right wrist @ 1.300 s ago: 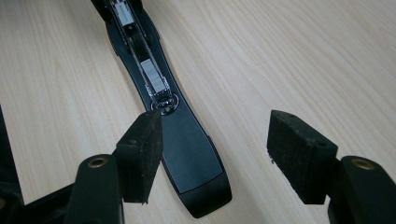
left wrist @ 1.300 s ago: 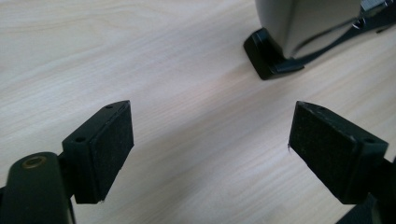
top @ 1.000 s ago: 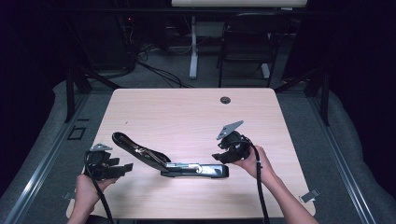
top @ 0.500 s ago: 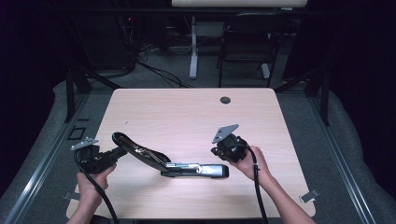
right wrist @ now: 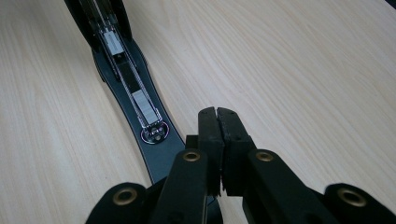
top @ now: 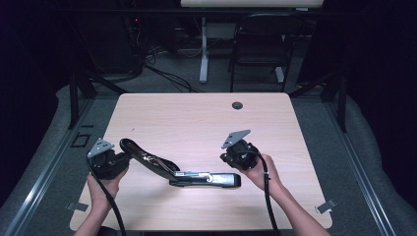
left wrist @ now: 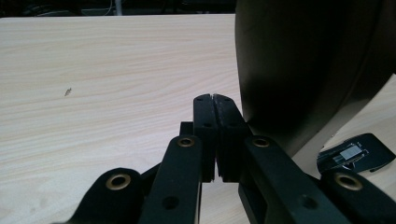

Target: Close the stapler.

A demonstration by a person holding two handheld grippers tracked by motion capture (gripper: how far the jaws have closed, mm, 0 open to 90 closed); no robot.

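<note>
Light wood-grain rectangular table (top: 196,118), seen from above, with a small round dark grommet (top: 237,105) near its far edge. On the near half lies a long black stapler (top: 182,172), swung fully open so that its curved upper arm reaches toward the table's left side and its flat base lies toward the right. In the right gripper view the stapler's base (right wrist: 140,107) runs away from the camera, its metal staple channel and round anvil plate exposed.

Left gripper (top: 109,163), held in the person's left hand at the table's left edge, sits close against the tip of the stapler's upper arm, which looms dark just beside the jaws in the left gripper view (left wrist: 214,135). Its jaws have just been closing and now meet pad to pad, with nothing between them.

Right gripper (top: 238,153), in the right hand, sits just above the stapler's base end. Its jaws (right wrist: 218,140) are pressed together, empty.
</note>
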